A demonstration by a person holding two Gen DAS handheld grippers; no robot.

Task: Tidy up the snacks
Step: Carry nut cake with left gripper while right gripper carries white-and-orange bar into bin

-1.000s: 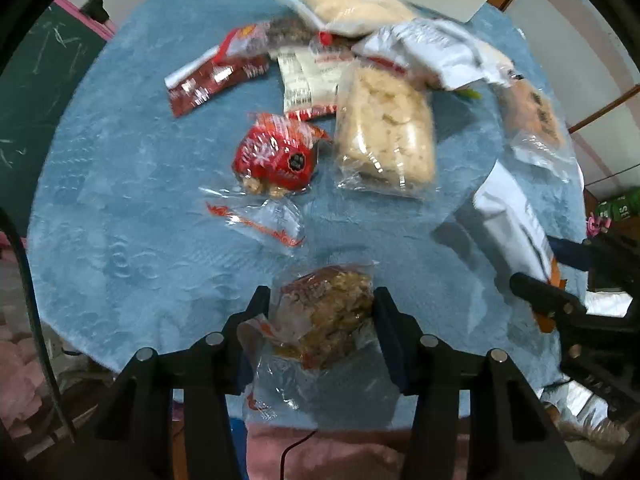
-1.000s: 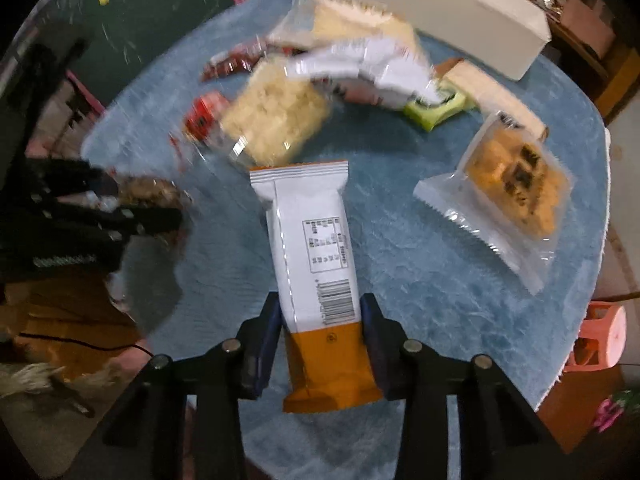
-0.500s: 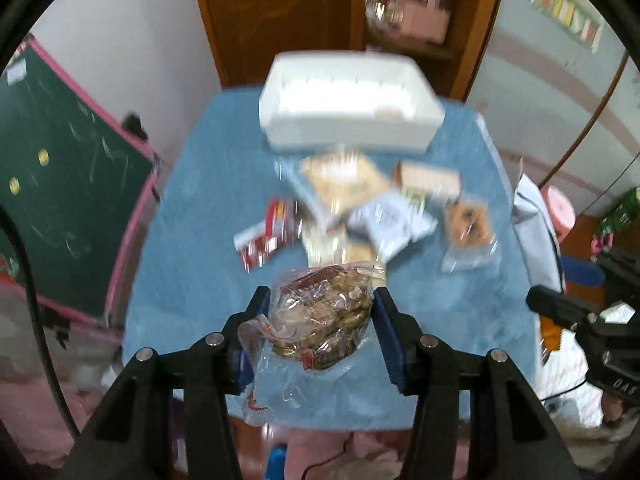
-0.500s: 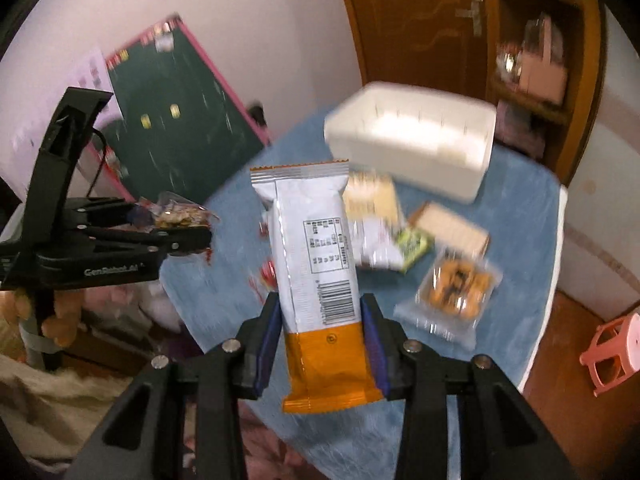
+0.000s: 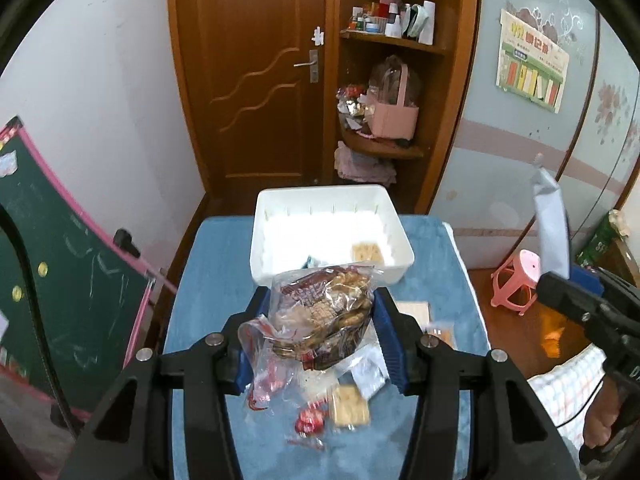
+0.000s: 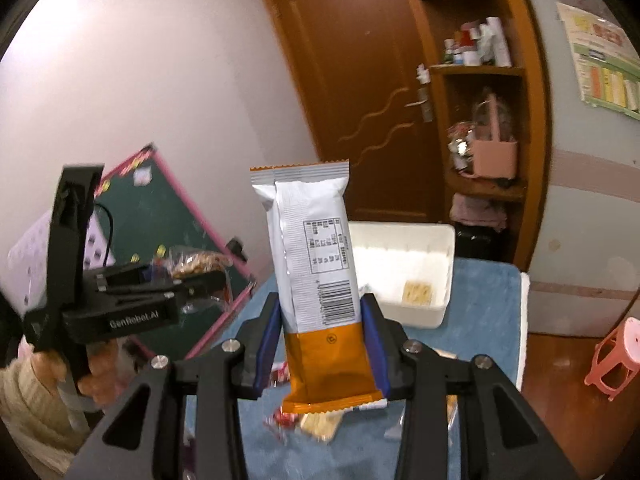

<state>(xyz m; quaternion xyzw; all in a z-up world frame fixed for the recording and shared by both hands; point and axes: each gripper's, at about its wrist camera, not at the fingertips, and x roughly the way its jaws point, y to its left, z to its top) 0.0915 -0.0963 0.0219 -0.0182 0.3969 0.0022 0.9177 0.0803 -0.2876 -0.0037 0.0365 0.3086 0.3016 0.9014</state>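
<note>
My left gripper (image 5: 320,334) is shut on a clear bag of brown nut snacks (image 5: 324,316), held high above the blue-covered table (image 5: 208,280). The right gripper (image 6: 318,344) is shut on a white and orange snack packet (image 6: 316,272) that stands upright between its blue pads. A white bin (image 5: 332,236) sits at the table's far end with a cracker pack (image 5: 367,252) inside. The same white bin (image 6: 404,276) shows past the packet in the right wrist view. Several loose snack packs (image 5: 348,404) lie on the table below.
A green chalkboard with a pink frame (image 5: 60,292) leans left of the table. A brown door (image 5: 256,80) and a corner shelf (image 5: 388,132) stand behind the bin. A pink stool (image 5: 516,284) sits on the floor to the right. A person's hand (image 6: 96,372) holds the left gripper.
Both grippers have risen well above the table with their snacks and tipped up, so the bin, door and shelf have come into view. Neither grip has changed.
</note>
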